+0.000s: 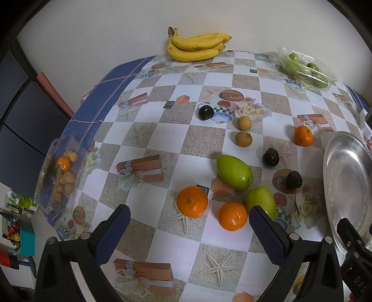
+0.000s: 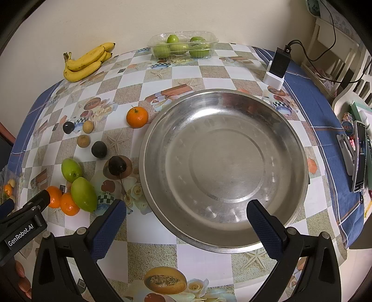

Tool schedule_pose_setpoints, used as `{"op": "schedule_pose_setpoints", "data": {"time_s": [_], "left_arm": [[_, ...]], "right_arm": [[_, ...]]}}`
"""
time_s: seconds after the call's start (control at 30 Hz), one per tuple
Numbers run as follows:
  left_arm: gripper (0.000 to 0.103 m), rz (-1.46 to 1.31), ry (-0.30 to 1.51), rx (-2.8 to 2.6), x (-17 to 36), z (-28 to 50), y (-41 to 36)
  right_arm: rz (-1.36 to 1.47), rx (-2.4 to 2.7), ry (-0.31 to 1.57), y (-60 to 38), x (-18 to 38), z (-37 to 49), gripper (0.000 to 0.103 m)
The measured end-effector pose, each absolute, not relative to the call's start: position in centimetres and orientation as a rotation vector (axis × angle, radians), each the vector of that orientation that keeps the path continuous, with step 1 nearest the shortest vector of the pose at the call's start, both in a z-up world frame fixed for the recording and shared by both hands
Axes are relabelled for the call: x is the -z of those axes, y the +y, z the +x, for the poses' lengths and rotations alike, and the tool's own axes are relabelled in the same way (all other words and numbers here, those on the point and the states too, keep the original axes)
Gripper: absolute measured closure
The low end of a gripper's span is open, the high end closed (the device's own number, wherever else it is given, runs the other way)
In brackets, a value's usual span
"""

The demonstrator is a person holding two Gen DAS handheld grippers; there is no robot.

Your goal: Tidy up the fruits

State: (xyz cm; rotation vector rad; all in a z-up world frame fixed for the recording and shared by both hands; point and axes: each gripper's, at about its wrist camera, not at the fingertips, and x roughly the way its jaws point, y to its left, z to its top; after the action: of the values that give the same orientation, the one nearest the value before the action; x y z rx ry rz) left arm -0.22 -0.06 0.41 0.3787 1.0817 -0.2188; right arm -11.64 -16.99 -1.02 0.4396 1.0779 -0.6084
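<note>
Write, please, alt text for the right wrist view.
A large empty metal bowl fills the middle of a checkered tablecloth, with the open right gripper before it. Loose oranges, green fruits and dark fruits lie to its left; bananas and a clear box of green fruit stand behind.

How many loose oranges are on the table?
3. Two lie side by side near the left gripper: one and another. A third orange sits near the metal bowl. One more shows inside a plastic box.

plain off-white wall (image 2: 209, 21) behind | checkered blue-edged vinyl tablecloth (image 2: 209, 76) | pale wooden chair (image 2: 325, 34) far right | soft, even light
</note>
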Motion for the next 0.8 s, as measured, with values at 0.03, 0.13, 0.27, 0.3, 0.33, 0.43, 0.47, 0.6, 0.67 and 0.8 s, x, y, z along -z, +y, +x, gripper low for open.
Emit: {"op": "schedule_pose_setpoints", "data": {"time_s": [0.03,0.13,0.27,0.3,0.33,0.43,0.47,0.6,0.67,0.8], "left_arm": [[0.000,0.378,1.082,0.219,-0.44,-0.18,-0.05],[0.000,0.378,1.082,0.219,-0.44,-0.18,-0.05],[0.000,0.378,1.082,0.219,-0.45,-0.17,-0.04],[0.000,0.378,1.082,0.219,-0.44,-0.18,-0.04],[0.000,0.378,1.082,0.220,-0.45,-0.17,-0.03],[0.000,0.378,1.082,0.220,-0.45,-0.16,-0.04],[0.000,0.378,1.082,0.219,-0.45,-0.16,-0.04],[0.000,0.378,1.083,0.220,-0.43,-0.18,-0.03],[0.000,0.378,1.082,0.220,-0.46,-0.15,-0.03],[0.000,0.377,1.083,0.220,-0.43,-0.17,-0.02]], "right_arm": [[0.439,0.608,1.078,-16.99,1.02,-11.65,0.000],[0.439,0.608,1.079,-16.98,1.02,-11.65,0.000],[0.439,0.608,1.079,-16.98,1.02,-11.62,0.000],[0.438,0.608,1.080,-16.97,1.02,-11.60,0.000],[0.438,0.608,1.080,-16.98,1.02,-11.60,0.000],[0.437,0.607,1.080,-16.86,0.96,-11.62,0.000],[0.437,0.607,1.080,-16.86,0.97,-11.60,0.000],[0.436,0.607,1.081,-16.89,0.97,-11.55,0.000],[0.436,0.607,1.081,-16.91,0.98,-11.55,0.000],[0.436,0.607,1.082,-16.90,0.99,-11.53,0.000]]}}
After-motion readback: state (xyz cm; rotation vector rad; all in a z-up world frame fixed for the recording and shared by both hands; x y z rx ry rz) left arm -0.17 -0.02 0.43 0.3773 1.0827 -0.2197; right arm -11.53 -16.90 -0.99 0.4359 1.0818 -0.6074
